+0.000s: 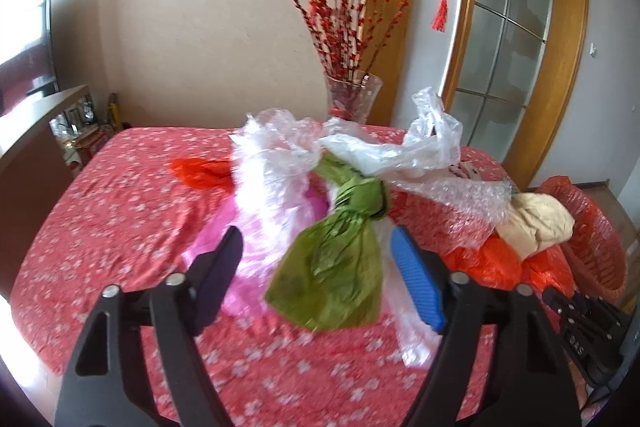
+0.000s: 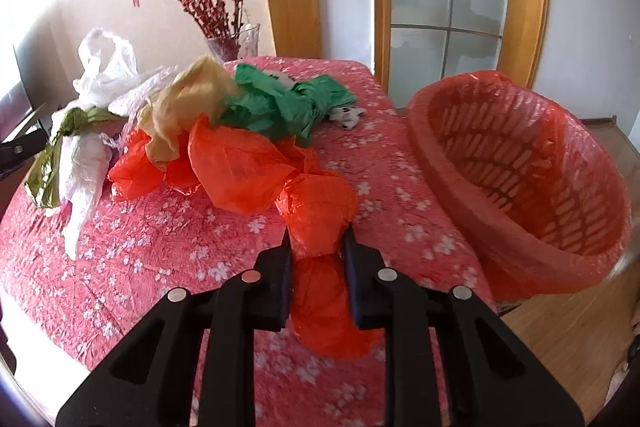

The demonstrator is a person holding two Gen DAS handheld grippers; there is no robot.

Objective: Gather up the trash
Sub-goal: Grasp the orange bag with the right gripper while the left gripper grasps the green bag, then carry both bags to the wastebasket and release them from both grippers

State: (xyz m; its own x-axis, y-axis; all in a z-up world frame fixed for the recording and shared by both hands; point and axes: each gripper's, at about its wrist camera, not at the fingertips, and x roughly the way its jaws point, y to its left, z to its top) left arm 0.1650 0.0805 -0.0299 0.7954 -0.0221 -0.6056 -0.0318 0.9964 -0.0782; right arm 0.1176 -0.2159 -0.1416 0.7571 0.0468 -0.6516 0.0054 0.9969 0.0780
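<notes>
Right tool (image 2: pixel 316 247) is clamped on the orange plastic bag (image 2: pixel 320 267); left tool (image 1: pixel 316 251) stands apart. Step: transfer. Next, carry to the lined basket (image 2: pixel 520 163).

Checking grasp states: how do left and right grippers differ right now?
Left gripper is open, fingers apart around an olive-green bag; right gripper is shut on an orange bag. One left pad is blue; the right pads look dark. Both are over the red floral tablecloth.
</notes>
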